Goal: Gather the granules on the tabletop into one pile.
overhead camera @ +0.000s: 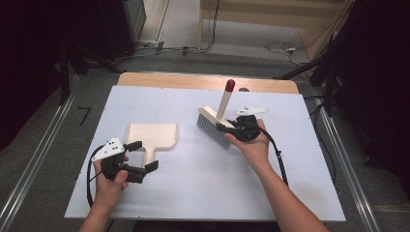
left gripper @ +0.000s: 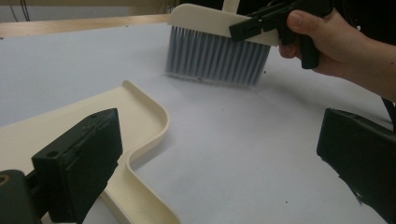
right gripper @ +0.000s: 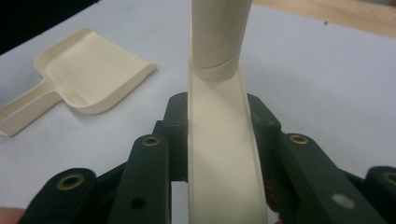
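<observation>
A cream dustpan (overhead camera: 152, 134) lies flat on the white sheet, its handle pointing toward the near edge. My left gripper (overhead camera: 142, 155) is open, one jaw on each side of that handle without pressing it. In the left gripper view the dustpan (left gripper: 116, 121) runs past the left jaw. My right gripper (overhead camera: 226, 127) is shut on the cream back of a brush (overhead camera: 212, 126) with grey bristles and a red-tipped handle (overhead camera: 230, 85) that leans up and away. The right gripper view has the jaws clamped on the brush back (right gripper: 219, 158). The bristles (left gripper: 215, 56) hang down at the sheet, right of the dustpan.
The white sheet (overhead camera: 203, 188) covers a wooden table whose bare strip (overhead camera: 203, 81) runs along the far edge. Cables trail from both grippers. Metal rails (overhead camera: 38, 159) flank the table on the floor, and dark stands rise at both far corners.
</observation>
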Demonstrator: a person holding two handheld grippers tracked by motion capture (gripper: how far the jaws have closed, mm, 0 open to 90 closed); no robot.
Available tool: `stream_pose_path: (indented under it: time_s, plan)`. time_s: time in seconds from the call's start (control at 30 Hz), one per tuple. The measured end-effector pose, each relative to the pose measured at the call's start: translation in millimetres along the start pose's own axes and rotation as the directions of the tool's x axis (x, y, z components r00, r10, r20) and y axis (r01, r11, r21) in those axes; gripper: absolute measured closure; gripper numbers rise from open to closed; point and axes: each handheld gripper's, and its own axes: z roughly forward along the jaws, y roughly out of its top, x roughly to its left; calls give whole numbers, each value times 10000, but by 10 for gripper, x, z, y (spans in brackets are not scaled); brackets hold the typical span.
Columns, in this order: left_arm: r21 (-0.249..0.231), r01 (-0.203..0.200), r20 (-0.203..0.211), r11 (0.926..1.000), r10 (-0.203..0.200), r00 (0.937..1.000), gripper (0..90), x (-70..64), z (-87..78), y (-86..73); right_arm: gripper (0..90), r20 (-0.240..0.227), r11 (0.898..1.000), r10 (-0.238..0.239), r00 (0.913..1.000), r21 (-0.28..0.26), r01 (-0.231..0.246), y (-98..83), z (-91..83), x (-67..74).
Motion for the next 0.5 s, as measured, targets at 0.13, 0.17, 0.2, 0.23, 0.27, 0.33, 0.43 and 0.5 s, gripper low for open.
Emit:
stream_pose_path:
  time_s: [0.13, 0.17, 0.2, 0.23, 0.27, 0.33, 0.43, 0.5]
  plan:
    - [-34, 32, 12, 10000, -32, 10000, 6, 7, -7, -2, 652, 323, 9989, 470, 9984, 8, -471, -44, 71, -20]
    - [-21, 2, 15, 10000, -2, 10000, 6, 10, -6, -2, 652, 442, 9986, 532, 9976, 17, -534, -48, 65, -36]
    - [-5, 6, 20, 10000, -6, 10000, 6, 9, -3, -1, 652, 549, 9984, 571, 9969, 24, -573, -54, 57, -54]
    - [-2, 4, 27, 10000, -4, 10000, 6, 6, 0, -1, 651, 608, 9978, 666, 9959, 25, -668, -64, 41, -74]
    - [-7, -6, 41, 10000, 6, 10000, 6, 5, 3, -2, 652, 670, 9977, 678, 9954, 4, -680, -74, 26, -90]
    - [24, 7, 25, 10000, -7, 10000, 6, 2, 5, 0, 652, 786, 9971, 761, 9940, -17, -762, -90, -4, -116]
    - [21, 6, 37, 10000, -6, 10000, 6, -1, 9, 2, 652, 992, 9957, 926, 9908, -111, -919, -109, -50, -151]
    - [12, 15, 47, 10000, -15, 10000, 6, -4, 15, 0, 652, 995, 9943, 1066, 9893, -144, -1057, -115, -70, -171]
